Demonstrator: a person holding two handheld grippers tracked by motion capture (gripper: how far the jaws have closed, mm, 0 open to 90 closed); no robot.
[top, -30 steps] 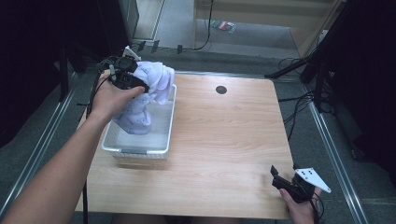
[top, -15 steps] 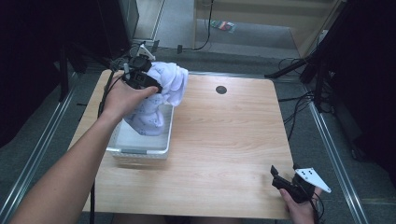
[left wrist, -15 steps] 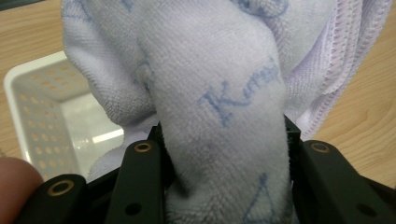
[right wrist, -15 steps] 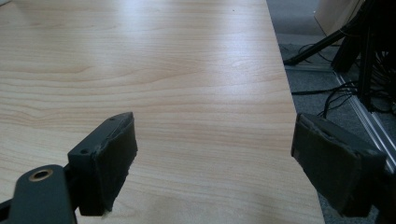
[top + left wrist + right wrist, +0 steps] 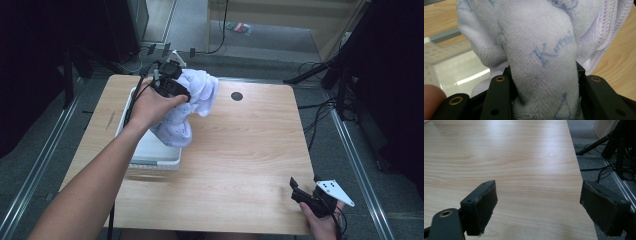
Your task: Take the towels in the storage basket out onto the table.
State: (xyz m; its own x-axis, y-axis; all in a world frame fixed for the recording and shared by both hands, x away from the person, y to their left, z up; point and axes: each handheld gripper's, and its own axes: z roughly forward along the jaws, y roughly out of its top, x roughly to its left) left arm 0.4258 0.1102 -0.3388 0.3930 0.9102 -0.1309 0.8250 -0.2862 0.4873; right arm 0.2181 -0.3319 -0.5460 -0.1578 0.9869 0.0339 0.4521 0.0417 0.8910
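Towel (image 5: 197, 97) is pinched between left gripper (image 5: 544, 100) fingers, above the white bin (image 5: 155, 152). Lift until its tail clears the rim. Right gripper (image 5: 537, 207) fingers are spread, empty.

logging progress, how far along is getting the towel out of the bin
Done: the left gripper has clamped the white towel and raised it. In hand: its lower end hangs over the white bin's right edge. Left: laying it on the table; the right gripper waits open.

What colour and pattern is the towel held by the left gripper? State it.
White towel with pale blue printed lettering and shapes, clearest in the left gripper view.
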